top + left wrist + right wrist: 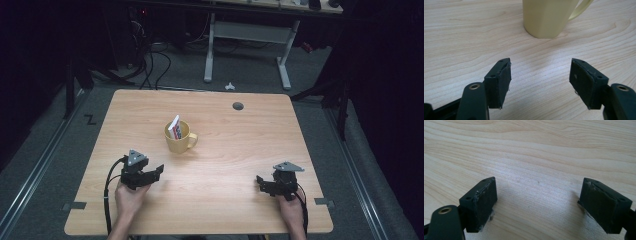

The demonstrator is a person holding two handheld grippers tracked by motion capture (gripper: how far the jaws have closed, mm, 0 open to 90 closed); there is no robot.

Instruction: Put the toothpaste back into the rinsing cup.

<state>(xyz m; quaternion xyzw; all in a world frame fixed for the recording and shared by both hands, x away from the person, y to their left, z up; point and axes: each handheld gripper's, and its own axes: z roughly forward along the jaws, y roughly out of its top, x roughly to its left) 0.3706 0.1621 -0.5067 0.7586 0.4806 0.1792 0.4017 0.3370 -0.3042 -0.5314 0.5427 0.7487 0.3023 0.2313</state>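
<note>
Yellow mug on pale wood

The mug (179, 138) is pale yellow, its packet (175, 127) white with red and blue print; the table (240, 145) light woodgrain; both grippers' pads (501, 82) black.

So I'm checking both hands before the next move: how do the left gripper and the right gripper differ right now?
The left gripper sits close to the yellow mug, which stands just ahead of its jaws; the right gripper has bare table ahead. The left gripper is near the table's left side and the right gripper near its right. Both are open, hold nothing and sit low over the wood.
</note>
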